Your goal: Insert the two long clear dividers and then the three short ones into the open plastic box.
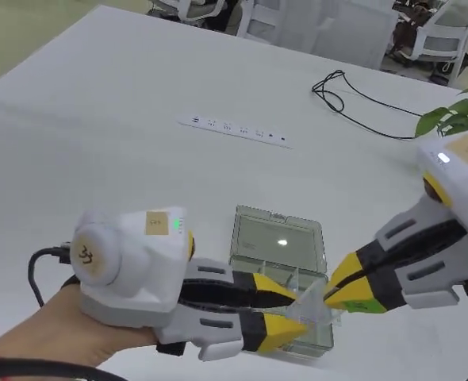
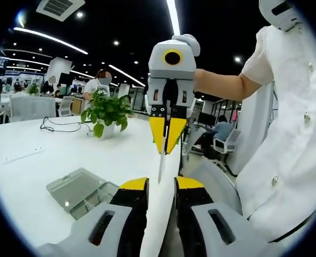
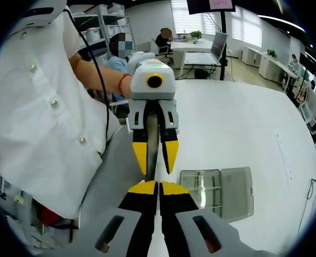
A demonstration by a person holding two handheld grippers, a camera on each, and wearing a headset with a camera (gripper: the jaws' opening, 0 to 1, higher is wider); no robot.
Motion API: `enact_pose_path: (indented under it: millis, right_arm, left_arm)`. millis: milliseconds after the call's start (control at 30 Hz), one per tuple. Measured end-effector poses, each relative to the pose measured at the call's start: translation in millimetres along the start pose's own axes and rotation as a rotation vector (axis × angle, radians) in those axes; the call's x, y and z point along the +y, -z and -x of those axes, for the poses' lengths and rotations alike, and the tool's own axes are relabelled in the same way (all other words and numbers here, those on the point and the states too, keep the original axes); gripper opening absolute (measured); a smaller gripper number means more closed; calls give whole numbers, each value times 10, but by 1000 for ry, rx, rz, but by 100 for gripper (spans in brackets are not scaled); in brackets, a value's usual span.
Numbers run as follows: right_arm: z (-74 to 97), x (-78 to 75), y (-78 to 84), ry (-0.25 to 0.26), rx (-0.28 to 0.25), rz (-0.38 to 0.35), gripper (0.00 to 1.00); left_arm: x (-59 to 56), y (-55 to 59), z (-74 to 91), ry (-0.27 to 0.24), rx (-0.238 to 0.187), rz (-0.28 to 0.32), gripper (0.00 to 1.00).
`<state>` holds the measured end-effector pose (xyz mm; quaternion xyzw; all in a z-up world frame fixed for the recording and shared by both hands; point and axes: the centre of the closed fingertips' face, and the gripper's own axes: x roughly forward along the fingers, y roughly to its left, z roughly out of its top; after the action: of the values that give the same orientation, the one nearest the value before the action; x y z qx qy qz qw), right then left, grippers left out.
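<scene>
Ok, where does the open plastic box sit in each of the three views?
Head view: open plastic box low, right of centre, near end partly hidden.
Left gripper view: lower left.
Right gripper view: lower right of centre.
Shared landmark: the clear divider held up near it.

Box (image 1: 278, 246): clear plastic, glossy; a light glare is noted on the lid. Divider (image 1: 317, 305): thin clear plastic, smooth. Table (image 1: 99, 103): white, matt, smooth. Left gripper (image 1: 296, 312): shell of white and grey matt plastic. Shirt (image 2: 292, 134): white cloth.
</scene>
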<state>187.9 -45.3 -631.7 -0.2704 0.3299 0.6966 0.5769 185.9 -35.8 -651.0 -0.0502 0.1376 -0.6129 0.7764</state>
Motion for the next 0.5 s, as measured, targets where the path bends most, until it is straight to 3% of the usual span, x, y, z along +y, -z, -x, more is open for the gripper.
enact_pose_path:
  millis: [367, 500]
  right_arm:
    - [-120, -356, 184, 112, 68, 9, 2]
    - [-240, -544, 343, 150, 91, 11, 2]
  left_arm:
    - [259, 205, 268, -138, 30, 18, 36]
    - [328, 307, 354, -177, 48, 20, 43]
